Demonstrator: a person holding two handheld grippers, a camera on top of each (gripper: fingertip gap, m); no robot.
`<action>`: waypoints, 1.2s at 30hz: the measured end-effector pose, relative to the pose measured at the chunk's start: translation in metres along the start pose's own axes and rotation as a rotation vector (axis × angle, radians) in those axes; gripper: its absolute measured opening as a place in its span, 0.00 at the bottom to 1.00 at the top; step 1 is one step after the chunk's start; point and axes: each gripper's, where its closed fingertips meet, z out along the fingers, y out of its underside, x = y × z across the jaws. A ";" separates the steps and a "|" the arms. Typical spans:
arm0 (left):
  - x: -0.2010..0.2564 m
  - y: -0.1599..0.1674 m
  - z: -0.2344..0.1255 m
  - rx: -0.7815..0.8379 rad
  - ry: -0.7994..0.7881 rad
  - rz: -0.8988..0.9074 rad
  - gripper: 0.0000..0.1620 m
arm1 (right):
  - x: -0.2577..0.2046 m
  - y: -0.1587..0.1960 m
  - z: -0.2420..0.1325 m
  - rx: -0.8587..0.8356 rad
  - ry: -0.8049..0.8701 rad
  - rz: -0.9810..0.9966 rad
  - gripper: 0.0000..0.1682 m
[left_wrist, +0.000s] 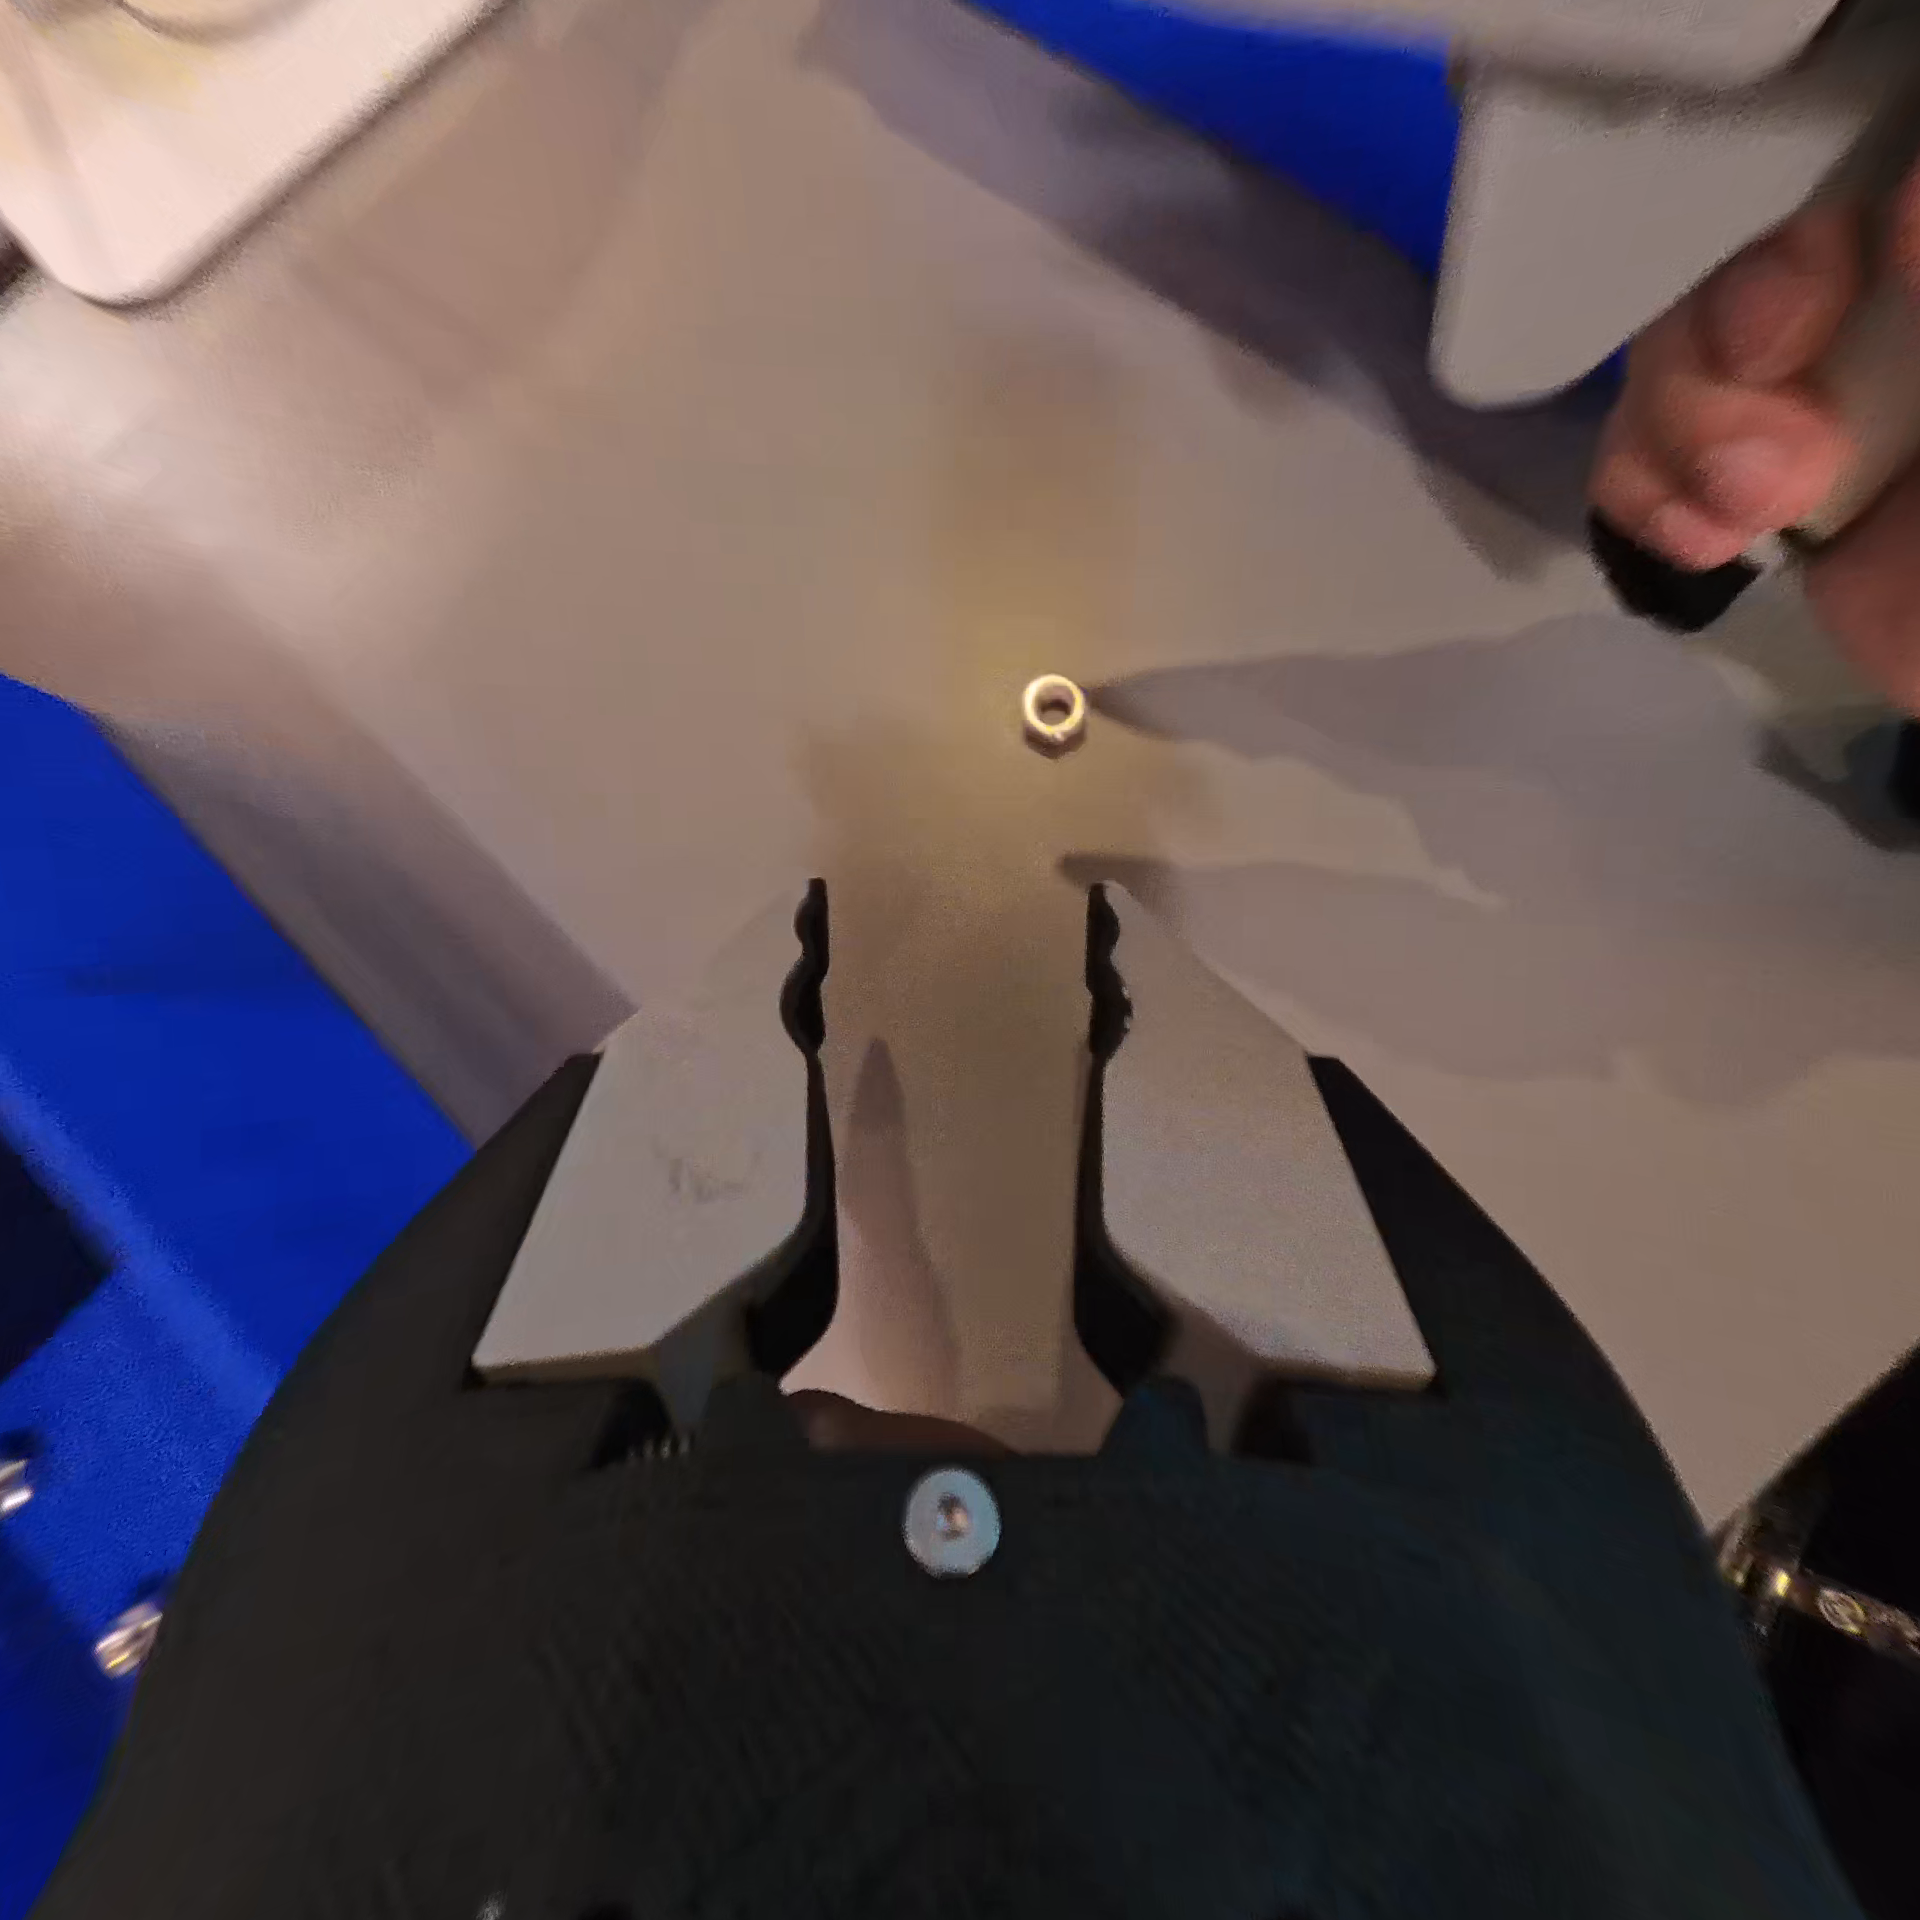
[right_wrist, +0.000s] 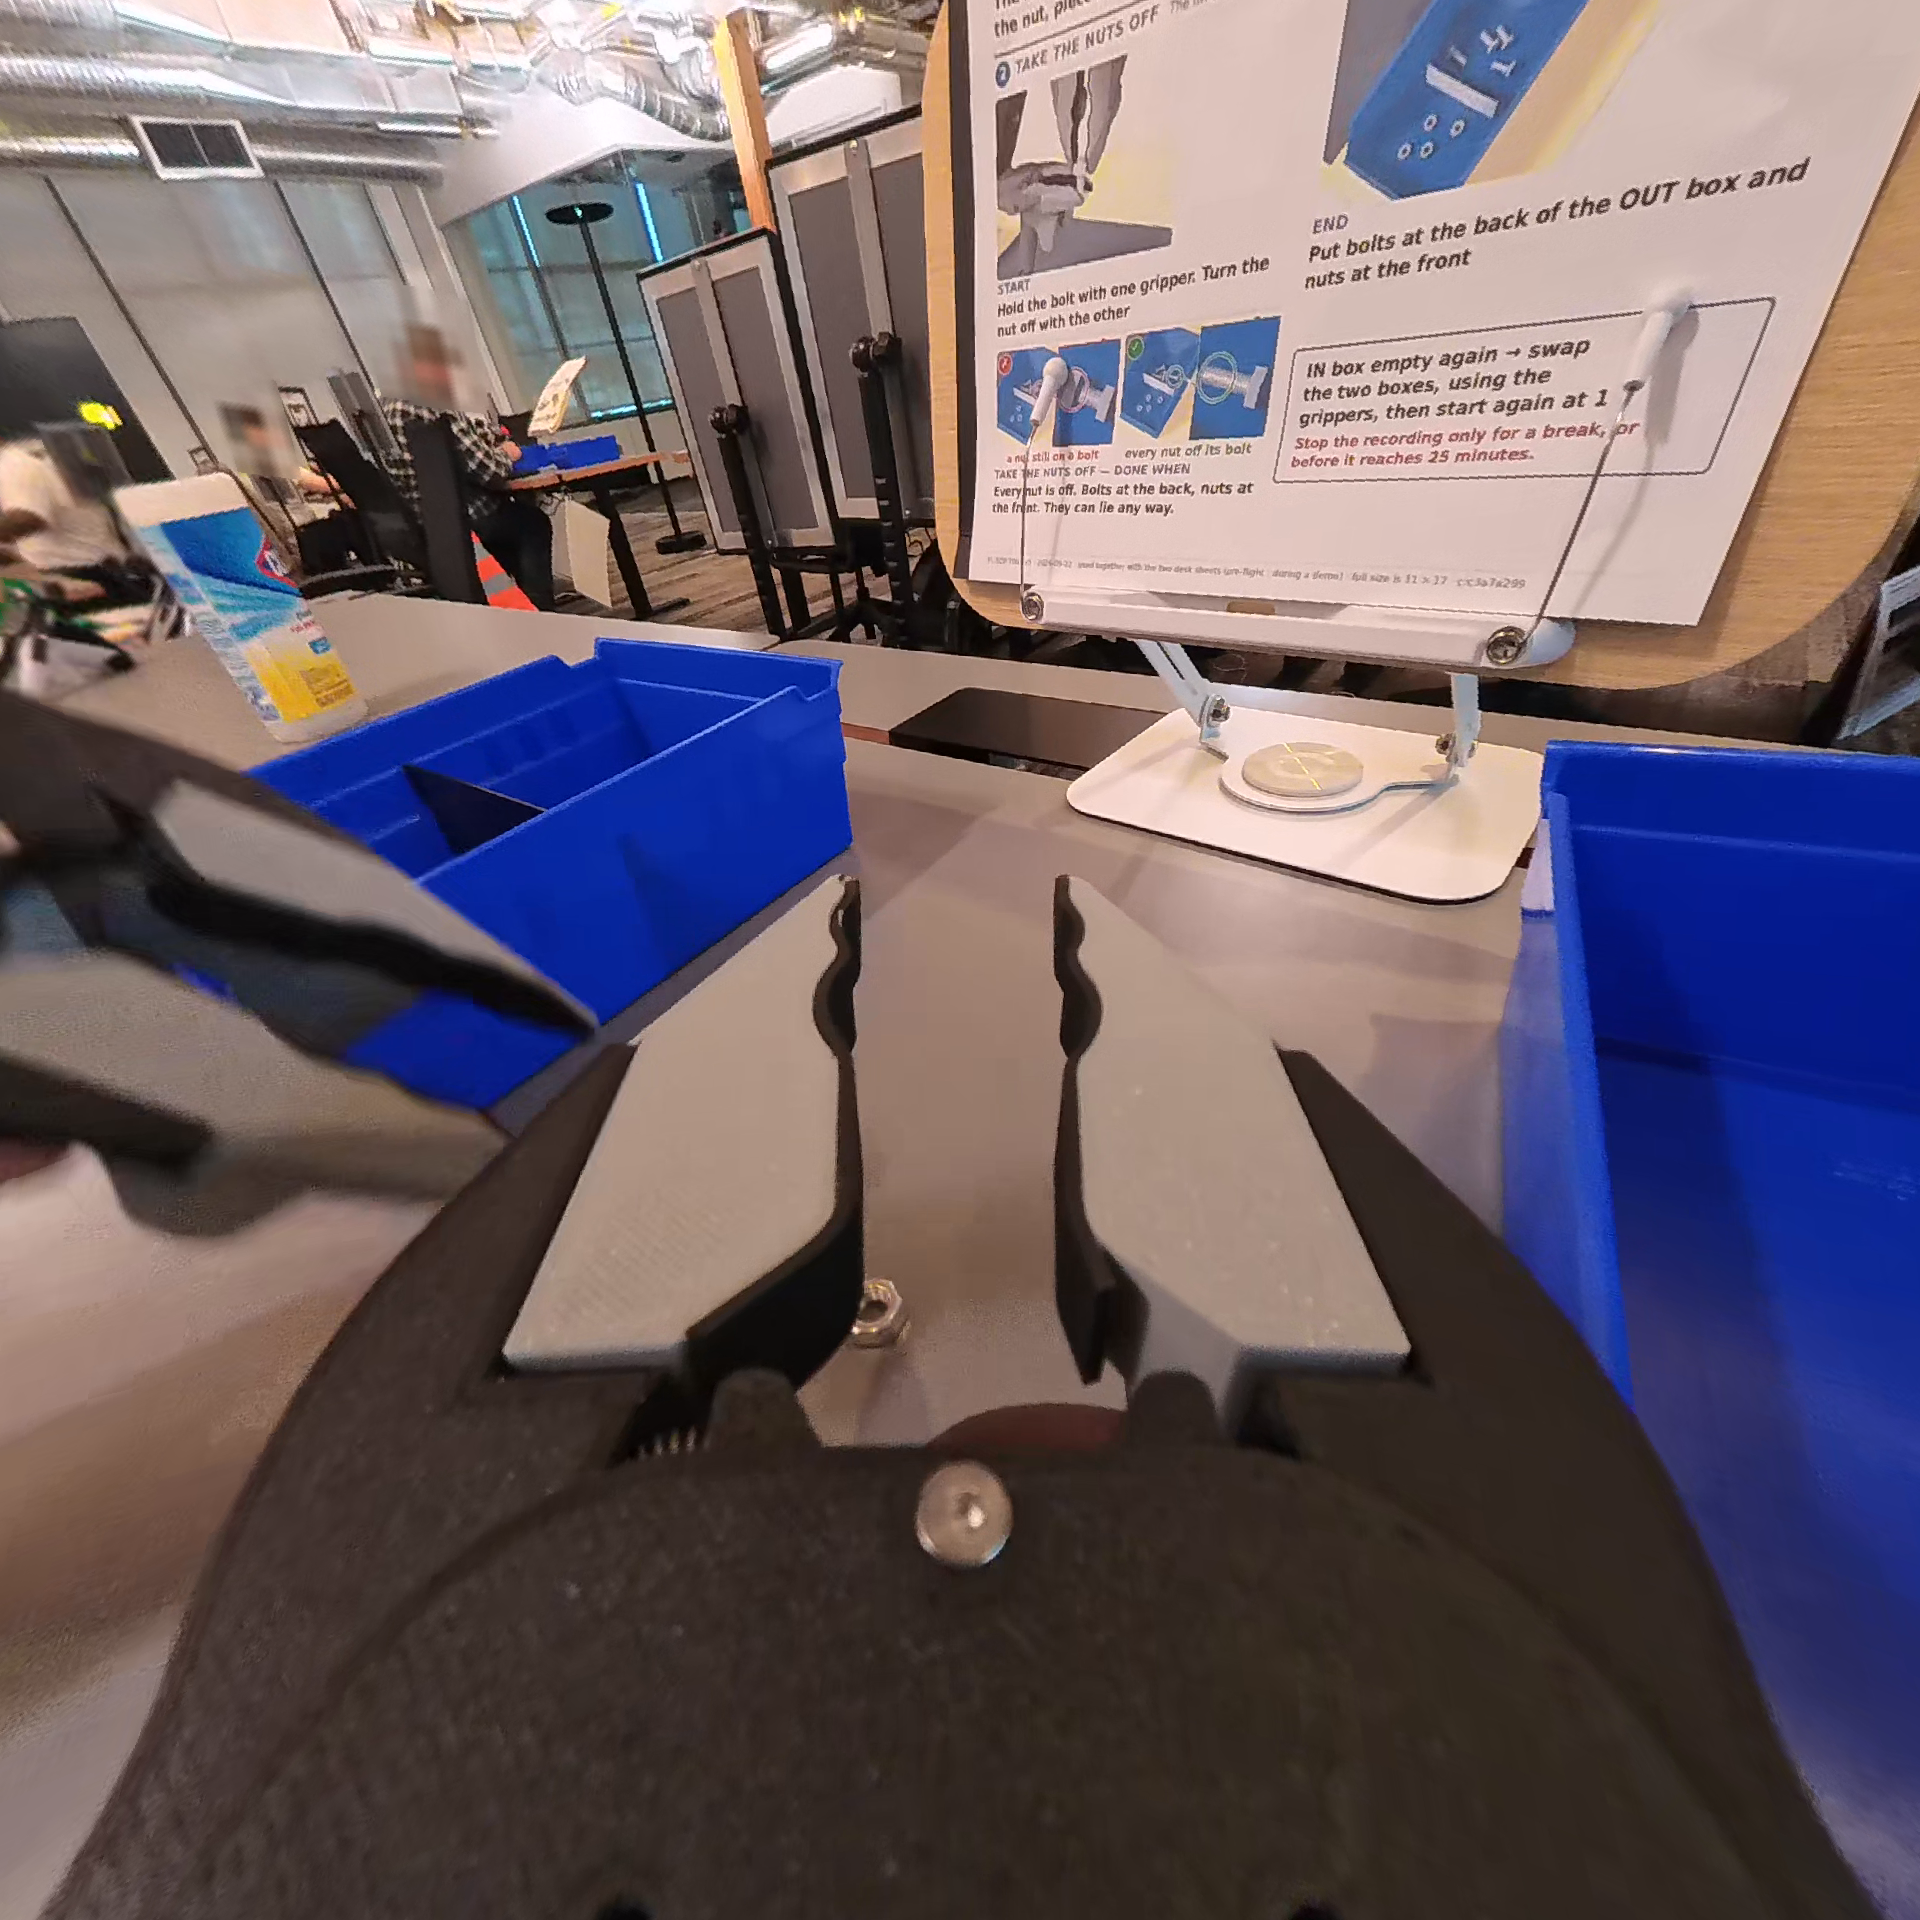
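A small metal nut (left_wrist: 1054, 711) lies on the grey table (left_wrist: 644, 540). My left gripper (left_wrist: 956, 888) is open and empty, pointing down at the table with the nut just beyond its right fingertip. My right gripper (right_wrist: 956, 883) is open and empty, held low over the table. The same nut (right_wrist: 878, 1317) shows between its fingers near their base, lying on the table beneath. The left gripper also shows blurred at the left of the right wrist view (right_wrist: 312, 966). A hand on the right gripper's body (left_wrist: 1745, 416) shows at upper right in the left wrist view.
A blue divided bin (right_wrist: 644, 790) stands at the left, a second blue bin (right_wrist: 1725, 1039) at the right. A white stand (right_wrist: 1309, 800) holding an instruction sheet (right_wrist: 1382, 312) is at the back. A wipes canister (right_wrist: 244, 613) stands far left. People sit at desks beyond. The left gripper's tips are roughly 12 cm from the right gripper's.
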 end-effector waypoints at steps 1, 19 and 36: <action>-0.010 -0.009 -0.015 0.036 -0.012 -0.004 0.29 | 0.000 0.000 0.000 0.002 -0.001 0.001 0.20; -0.291 0.066 0.007 -0.493 -0.140 -0.157 0.27 | -0.030 0.026 0.011 -0.070 -0.120 -0.005 0.21; -0.275 0.034 0.042 -0.343 0.101 0.155 0.22 | -0.050 0.036 0.013 -0.085 -0.167 -0.125 0.21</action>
